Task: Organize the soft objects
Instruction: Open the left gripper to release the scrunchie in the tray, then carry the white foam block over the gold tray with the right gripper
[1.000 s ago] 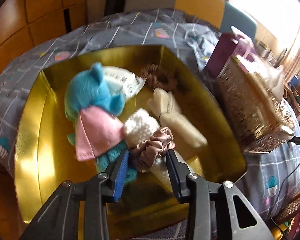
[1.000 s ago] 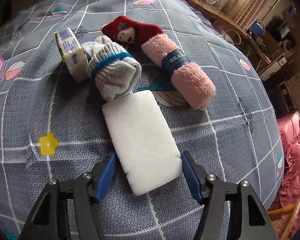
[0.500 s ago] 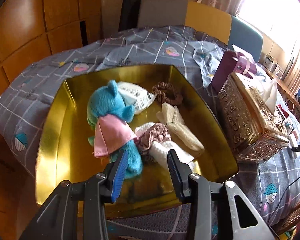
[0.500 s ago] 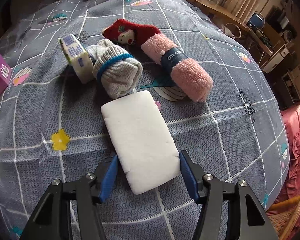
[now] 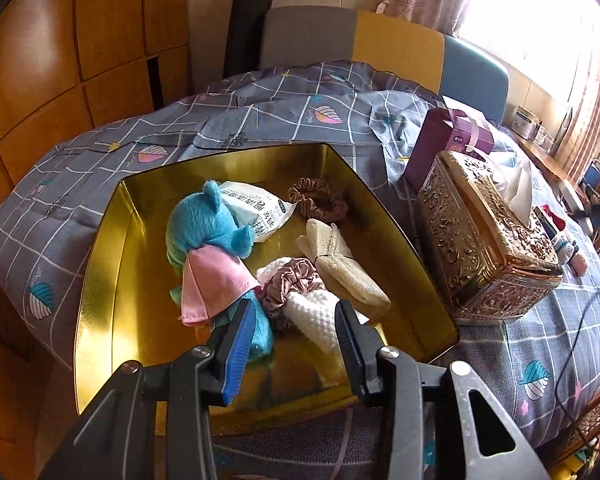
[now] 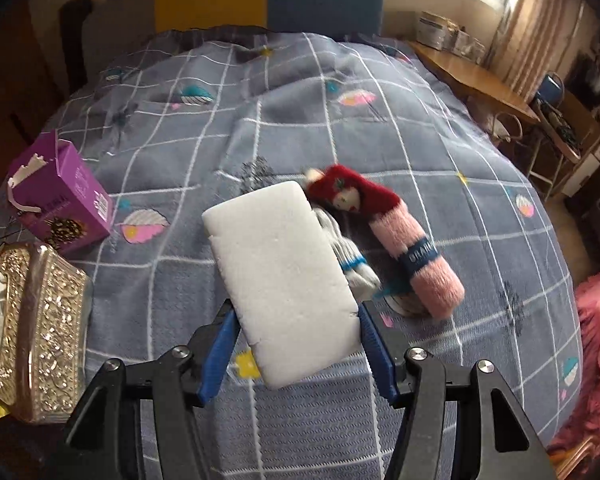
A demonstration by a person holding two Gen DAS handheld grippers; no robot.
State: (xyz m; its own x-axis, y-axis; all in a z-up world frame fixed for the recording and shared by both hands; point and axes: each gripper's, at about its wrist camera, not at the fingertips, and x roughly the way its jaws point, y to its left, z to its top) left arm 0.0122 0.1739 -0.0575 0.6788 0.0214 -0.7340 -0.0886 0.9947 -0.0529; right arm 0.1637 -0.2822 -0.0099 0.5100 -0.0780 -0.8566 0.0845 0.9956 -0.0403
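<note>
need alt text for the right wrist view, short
The right gripper holds a white sponge lifted above a grey checked bedspread. Behind it lie a grey sock, a red doll sock and a rolled pink towel; a purple box and ornate tissue box sit at left.

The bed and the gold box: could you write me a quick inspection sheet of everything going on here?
Surface: grey checked bedspread, a gold tin box set on it.
Job's things: blue plush toy, scrunchies, cream sock and white knit item lie in the box; pink rolled towel, red sock and grey sock lie on the bedspread.
Clutter: ornate tissue box, purple carton.
Grippers: left gripper open and empty above the box; right gripper shut on the white sponge block.
Cables: thin black cable on the bedspread.
Surroundings: wooden panelling, curtains, desk.
</note>
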